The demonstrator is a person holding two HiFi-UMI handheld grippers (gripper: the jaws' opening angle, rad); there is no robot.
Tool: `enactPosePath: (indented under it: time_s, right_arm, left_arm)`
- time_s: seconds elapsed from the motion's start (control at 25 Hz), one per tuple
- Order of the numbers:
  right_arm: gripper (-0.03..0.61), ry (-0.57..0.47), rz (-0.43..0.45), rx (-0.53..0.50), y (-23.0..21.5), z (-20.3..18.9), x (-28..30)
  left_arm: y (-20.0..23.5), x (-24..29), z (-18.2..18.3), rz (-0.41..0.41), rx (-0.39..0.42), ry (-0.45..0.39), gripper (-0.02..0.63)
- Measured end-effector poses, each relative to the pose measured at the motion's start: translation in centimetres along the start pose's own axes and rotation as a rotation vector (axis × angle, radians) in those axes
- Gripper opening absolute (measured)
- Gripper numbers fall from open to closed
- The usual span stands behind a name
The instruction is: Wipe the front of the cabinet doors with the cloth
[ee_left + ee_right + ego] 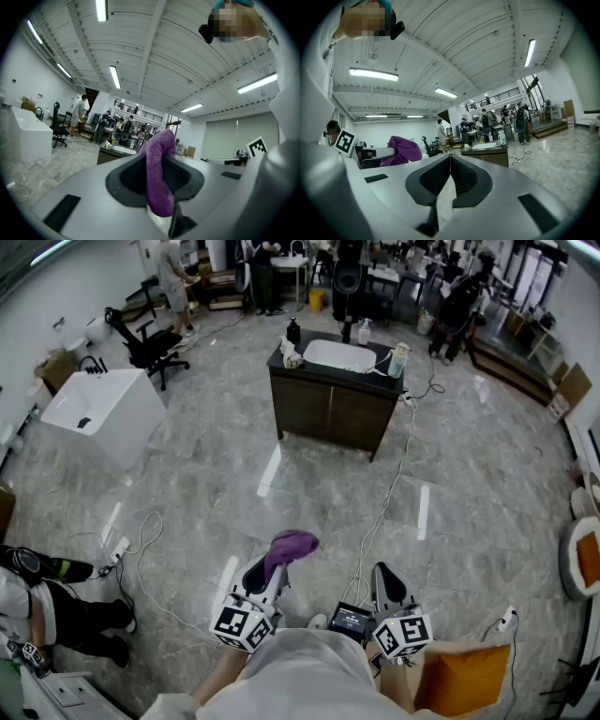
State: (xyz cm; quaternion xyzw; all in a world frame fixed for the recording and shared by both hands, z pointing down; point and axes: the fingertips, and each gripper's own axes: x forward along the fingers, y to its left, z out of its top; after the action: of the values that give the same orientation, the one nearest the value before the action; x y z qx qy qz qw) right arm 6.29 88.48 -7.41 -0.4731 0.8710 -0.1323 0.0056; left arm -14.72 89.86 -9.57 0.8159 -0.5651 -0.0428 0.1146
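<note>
A dark brown cabinet (333,409) with two front doors and a white sink on top stands far ahead in the middle of the floor. It shows small in the left gripper view as the cabinet (108,156) and in the right gripper view as the cabinet (491,157). My left gripper (272,568) is shut on a purple cloth (291,546), which sticks up between the jaws as the cloth (158,176). My right gripper (386,585) is shut with nothing in it, jaws touching. Both are held close to my body, well short of the cabinet.
Cables (389,493) trail across the grey marble floor toward the cabinet. A white bathtub block (103,413) and an office chair (145,345) stand at the left. A person crouches at the lower left (56,610). Others stand at the back. Bottles (398,360) sit on the cabinet top.
</note>
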Motion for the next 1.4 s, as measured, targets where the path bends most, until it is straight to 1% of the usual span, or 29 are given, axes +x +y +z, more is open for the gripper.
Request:
enactPosePath:
  time_s: [0.12, 0.28, 0.36, 0.48, 0.64, 0.72, 0.8, 0.96, 1.08, 1.2, 1.4]
  right_arm:
    - [0.026, -0.010, -0.020, 0.003, -0.7, -0.4, -1.6]
    - [0.026, -0.044, -0.005, -0.009, -0.2, 0.7, -1.8]
    - [0.026, -0.040, 0.006, -0.018, 0.4, 0.6, -2.1]
    - [0.026, -0.011, -0.015, -0.007, 0.8, 0.0, -2.9]
    - [0.026, 0.023, -0.016, -0.012, 0.9, -0.8, -2.8]
    - [0.026, 0.030, -0.009, -0.017, 1.3, -1.2, -2.4]
    - [0.026, 0.020, -0.003, -0.020, 2.0, -1.0, -1.9]
    - [0.026, -0.033, 0.020, -0.025, 2.6, 0.6, -1.4]
    - [0.026, -0.043, 0.017, -0.015, 1.1, 0.4, -2.5]
    - [0.026, -0.036, -0.035, 0.003, -1.3, 0.3, -3.6]
    - [0.026, -0.023, -0.072, 0.011, -3.7, -0.1, -3.2]
  left_arm:
    - [-1.1, -0.7, 0.2, -0.010, 0.028, 0.001, 0.091]
    - [-1.3, -0.5, 1.5, -0.005, -0.003, -0.030, 0.091]
    - [-1.2, -0.8, 0.8, 0.003, -0.019, -0.014, 0.091]
    - [-1.0, -1.2, -0.6, -0.008, -0.052, 0.026, 0.091]
    - [-1.0, -1.1, -0.3, -0.030, -0.017, 0.018, 0.091]
    - [-0.9, -1.2, -0.4, -0.033, -0.013, 0.019, 0.091]
    - [-0.7, -1.5, -0.5, -0.038, -0.014, 0.025, 0.091]
    - [-0.7, -0.9, -0.2, -0.039, -0.004, 0.024, 0.091]
    - [-1.9, 0.2, -0.3, -0.049, -0.003, 0.009, 0.091]
    - [-3.1, 1.3, -0.7, -0.053, -0.011, 0.002, 0.091]
    - [-3.5, 3.8, -1.4, -0.070, -0.016, 0.024, 0.091]
